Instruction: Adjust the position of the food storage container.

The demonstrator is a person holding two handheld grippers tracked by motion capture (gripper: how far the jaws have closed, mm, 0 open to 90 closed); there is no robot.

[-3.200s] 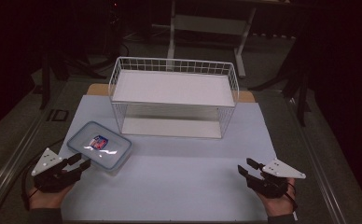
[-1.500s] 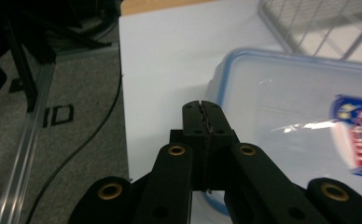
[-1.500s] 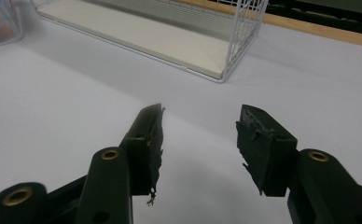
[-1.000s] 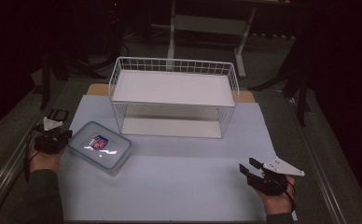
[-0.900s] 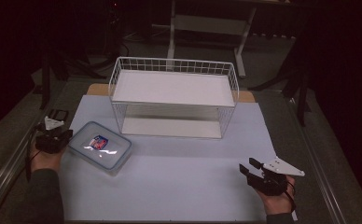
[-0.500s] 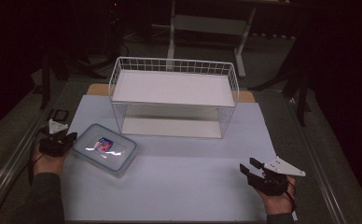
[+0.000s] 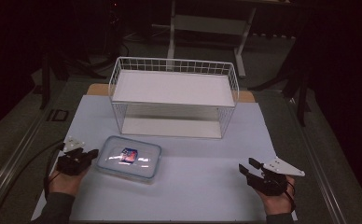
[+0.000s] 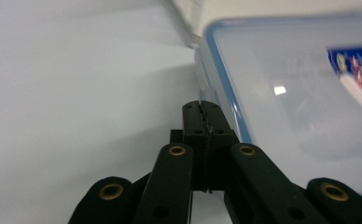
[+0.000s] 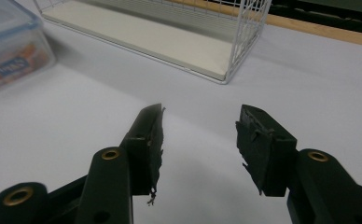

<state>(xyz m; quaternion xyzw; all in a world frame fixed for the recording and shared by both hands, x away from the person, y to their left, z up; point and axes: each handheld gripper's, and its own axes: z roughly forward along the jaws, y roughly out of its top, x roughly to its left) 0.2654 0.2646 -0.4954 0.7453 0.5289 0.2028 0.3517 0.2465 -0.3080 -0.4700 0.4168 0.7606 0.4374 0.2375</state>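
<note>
A clear plastic container (image 7: 129,158) with a blue-rimmed lid and a red-and-blue label inside lies flat on the pale sheet (image 7: 198,186) covering the counter, at the near left, just in front of the white wire rack (image 7: 174,95). The left gripper (image 7: 93,154), held low in the person's left hand (image 7: 67,179), sits at the container's left end, its jaws pressed together with nothing between them; in the left gripper view the closed tips (image 8: 201,108) lie right beside the lid's blue rim (image 8: 221,84), though actual contact cannot be made out. The container (image 9: 9,44) also shows at the far left of the right gripper view. The right gripper (image 7: 248,167) rests well apart at the near right of the sheet, pointing toward the rack, its jaws standing apart and empty above the bare surface. Behind the rack, a strip of wooden counter edge (image 7: 97,89) shows, with dark floor and a table frame (image 7: 207,23) beyond.
</note>
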